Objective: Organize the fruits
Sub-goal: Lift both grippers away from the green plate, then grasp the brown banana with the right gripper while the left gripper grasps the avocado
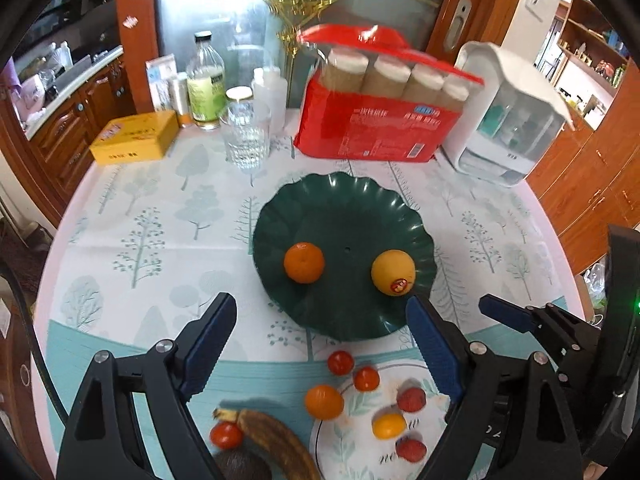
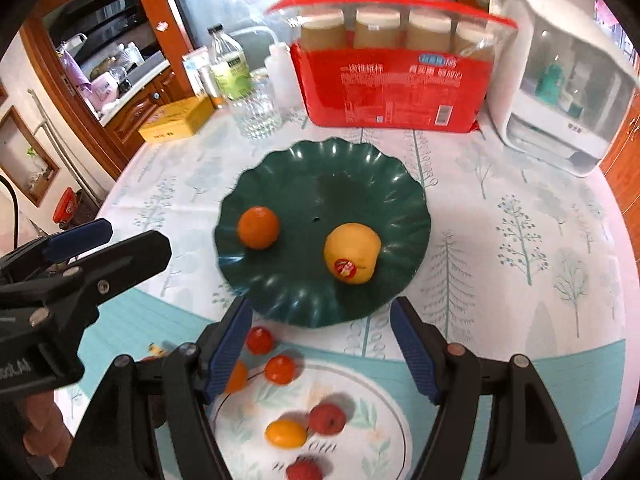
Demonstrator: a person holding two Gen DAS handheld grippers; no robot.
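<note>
Two fruits lie in the dark green scalloped plate (image 1: 344, 208) at the middle of the counter (image 1: 160, 216): an orange mandarin (image 1: 303, 262) on its left part and a yellow pear-like fruit (image 1: 393, 272) with a red sticker on its right part, well apart from each other. Toward the near edge of the counter sits a white plate (image 2: 360, 412) with a leaf pattern, holding small red and yellow fruits; two red cherry tomatoes (image 1: 341, 362) and a small orange fruit (image 1: 324, 401) lie at its left rim, and a browned banana (image 1: 276, 436) lies beside them at the near edge.

The left gripper (image 1: 322, 320) hangs over the strip between the two plates, its fingers spread wide with nothing between them. The right gripper (image 2: 320, 320) hovers just beside it, over the near rim of the green plate, its fingers also apart and empty.

Along the far edge stand a yellow tin (image 1: 134, 138), a glass tumbler (image 1: 247, 136), a clear bottle (image 1: 206, 84), a red pack of paper cups (image 1: 380, 120) and a white box with a clear front (image 1: 508, 120).
</note>
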